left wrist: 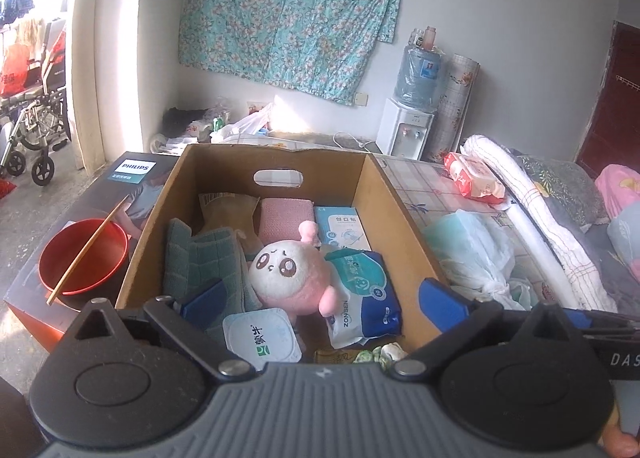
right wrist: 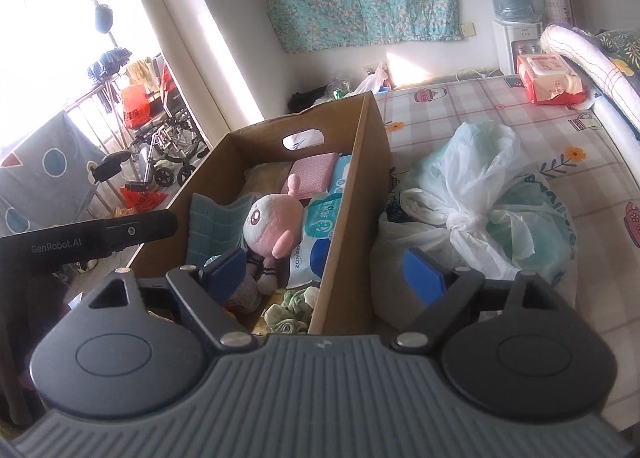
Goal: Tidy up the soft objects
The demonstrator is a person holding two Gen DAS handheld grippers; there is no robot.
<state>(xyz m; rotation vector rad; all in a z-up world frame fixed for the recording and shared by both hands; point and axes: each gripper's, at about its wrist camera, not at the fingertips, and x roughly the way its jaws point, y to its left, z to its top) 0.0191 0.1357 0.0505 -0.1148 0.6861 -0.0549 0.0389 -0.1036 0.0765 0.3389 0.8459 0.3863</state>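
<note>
I am looking down along both of my hand-held grippers at an open brown cardboard box that sits on a bed with a checked, flower-printed sheet.

My left gripper has its blue-padded jaws spread wide over the box, with nothing between them. My right gripper is also wide open and empty; its jaws straddle the near right wall of the box without pressing on it.

Inside the box, the pink and white round-faced plush toy lies on its back near the middle. Around it are a folded teal quilted cloth, a pink knitted cloth, a tan flat pouch, a blue and white pack of wet wipes, a white square yoghurt cup and a crumpled green-patterned rag at the near end.

By my reading, most of the sorting is done: the soft things I can see are largely in the box already. Still outside it are a knotted white plastic bag of pale blue stuff, just beside the box's right wall, and a red and white tissue pack farther up the bed. Whether either belongs in the box I cannot tell.
</note>
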